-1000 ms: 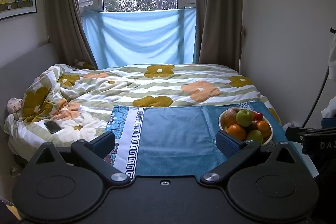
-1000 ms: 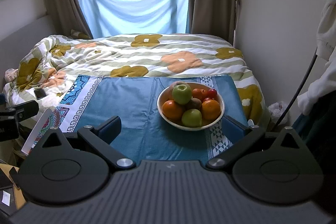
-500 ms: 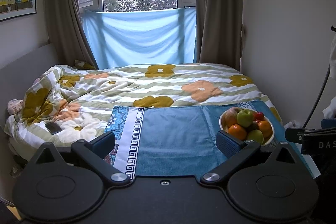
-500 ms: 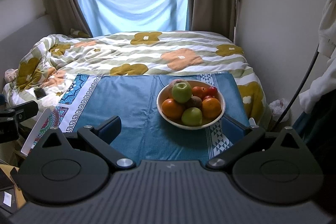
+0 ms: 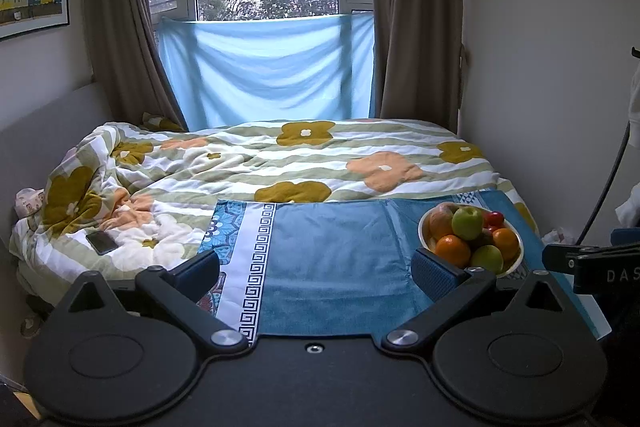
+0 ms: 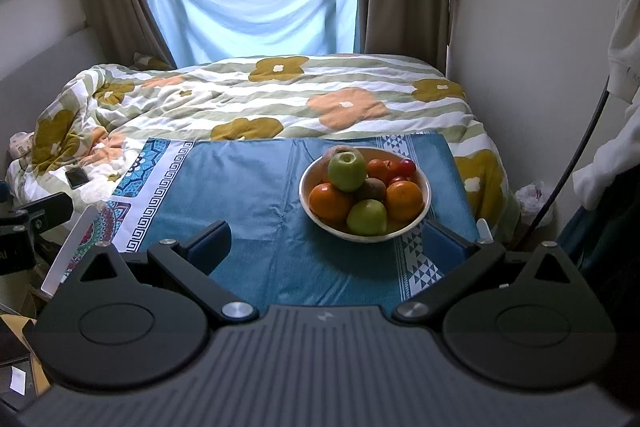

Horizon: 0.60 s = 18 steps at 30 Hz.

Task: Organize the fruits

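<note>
A white bowl (image 6: 425,201) stands on a blue cloth (image 6: 248,187) over a table at the foot of a bed. It holds green apples (image 6: 347,171), oranges (image 6: 330,202), a kiwi (image 6: 374,189) and small red fruits (image 6: 407,167). My right gripper (image 6: 326,247) is open and empty, just in front of the bowl and apart from it. In the left wrist view the bowl (image 5: 517,259) sits at the right, past my open, empty left gripper (image 5: 316,269), which hangs over the cloth (image 5: 332,247).
A bed with a flowered quilt (image 5: 300,163) lies behind the table, with a phone (image 5: 102,242) on its left side. A wall and a dark cable (image 6: 576,155) stand at the right. Part of the other gripper (image 5: 592,263) shows at the right edge.
Both cameras have crept slightly forward and tilted a little; the bowl sits a bit higher in the right wrist view. Both grippers stay open. Nothing was touched.
</note>
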Available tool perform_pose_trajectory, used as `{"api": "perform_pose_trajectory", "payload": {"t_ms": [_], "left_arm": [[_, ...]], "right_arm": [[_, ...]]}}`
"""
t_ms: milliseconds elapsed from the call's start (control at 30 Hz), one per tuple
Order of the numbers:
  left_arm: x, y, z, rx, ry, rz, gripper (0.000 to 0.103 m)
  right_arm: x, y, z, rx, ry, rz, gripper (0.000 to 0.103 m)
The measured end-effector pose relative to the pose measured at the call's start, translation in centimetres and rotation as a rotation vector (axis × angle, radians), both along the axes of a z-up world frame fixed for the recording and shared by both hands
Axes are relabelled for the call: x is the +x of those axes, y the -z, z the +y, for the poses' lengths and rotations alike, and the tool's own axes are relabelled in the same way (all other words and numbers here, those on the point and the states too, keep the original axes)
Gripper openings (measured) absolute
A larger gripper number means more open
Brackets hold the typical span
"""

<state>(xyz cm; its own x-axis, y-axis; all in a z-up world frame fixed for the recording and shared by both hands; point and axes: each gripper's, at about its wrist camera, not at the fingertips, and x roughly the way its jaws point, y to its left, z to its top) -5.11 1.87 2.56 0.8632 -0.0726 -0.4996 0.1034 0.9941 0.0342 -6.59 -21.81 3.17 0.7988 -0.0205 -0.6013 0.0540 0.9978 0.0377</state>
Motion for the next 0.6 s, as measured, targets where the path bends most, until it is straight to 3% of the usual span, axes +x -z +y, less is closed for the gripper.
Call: {"api": "perform_pose_trajectory", "payload": {"t_ms": [600], "left_arm": [[-0.41, -0.04, -0.47, 0.031, 0.010, -0.017, 0.103]], "right_arm": [[0.00, 0.00, -0.27, 0.006, 0.001, 0.006, 0.103]]}}
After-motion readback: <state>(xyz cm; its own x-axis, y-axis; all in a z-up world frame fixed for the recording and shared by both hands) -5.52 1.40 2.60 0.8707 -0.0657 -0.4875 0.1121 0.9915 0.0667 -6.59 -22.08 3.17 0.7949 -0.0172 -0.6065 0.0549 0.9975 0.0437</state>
